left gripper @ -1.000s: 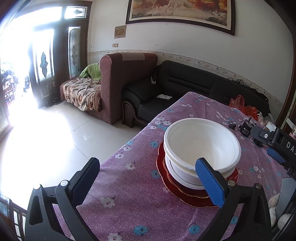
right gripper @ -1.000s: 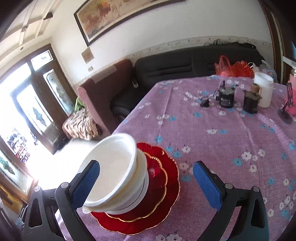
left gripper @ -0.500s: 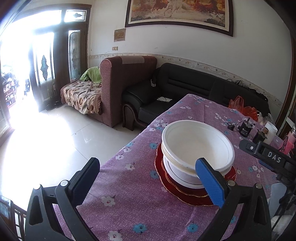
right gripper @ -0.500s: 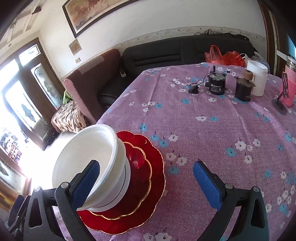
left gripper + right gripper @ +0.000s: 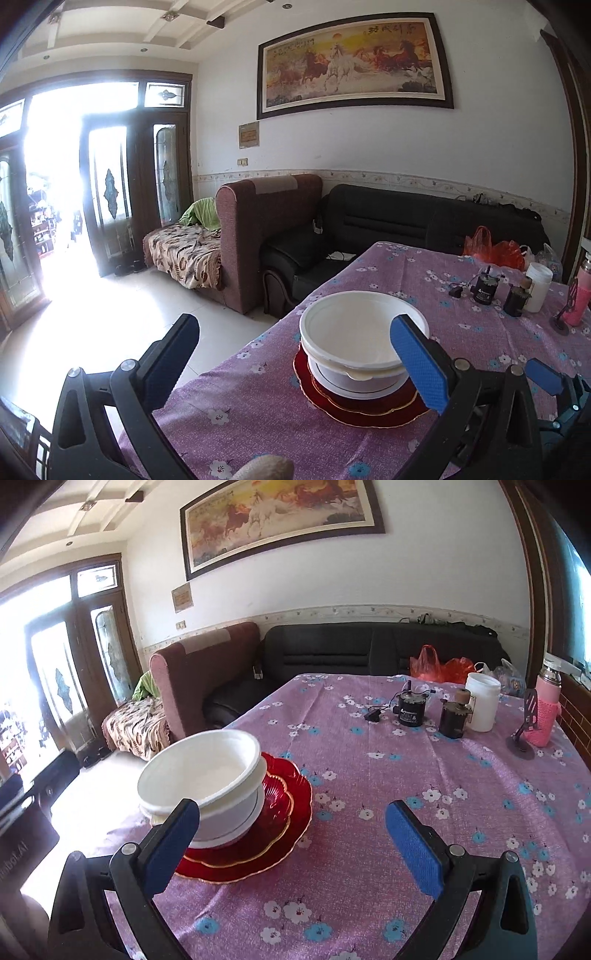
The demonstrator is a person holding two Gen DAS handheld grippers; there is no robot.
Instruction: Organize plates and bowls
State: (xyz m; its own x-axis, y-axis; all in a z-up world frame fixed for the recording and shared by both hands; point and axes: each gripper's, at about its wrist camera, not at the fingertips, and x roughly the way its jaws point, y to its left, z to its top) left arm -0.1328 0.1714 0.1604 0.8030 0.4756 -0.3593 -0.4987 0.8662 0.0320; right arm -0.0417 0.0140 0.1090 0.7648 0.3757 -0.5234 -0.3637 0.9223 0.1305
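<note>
White bowls (image 5: 354, 332) (image 5: 207, 771) sit nested on a stack of red scalloped plates (image 5: 365, 410) (image 5: 280, 808) with gold rims, near the left edge of a table under a purple flowered cloth (image 5: 406, 775). The top bowl rests slightly tilted in the one below. My left gripper (image 5: 295, 365) is open and held back from the stack, its right pad overlapping the bowl's rim in view. My right gripper (image 5: 291, 845) is open too, to the right of the stack, with nothing between its fingers.
At the table's far right stand two small black motors (image 5: 412, 709), a white jar (image 5: 482, 701), a pink flask (image 5: 545, 716) and a small stand (image 5: 524, 723). Red bags (image 5: 439, 666) lie at the far edge. Sofas (image 5: 388, 225) and a bright doorway (image 5: 55, 192) are beyond.
Both grippers have drawn back and lifted away from the stack, so the bowls and plates look smaller and more of the room shows. The stack itself has not moved.
</note>
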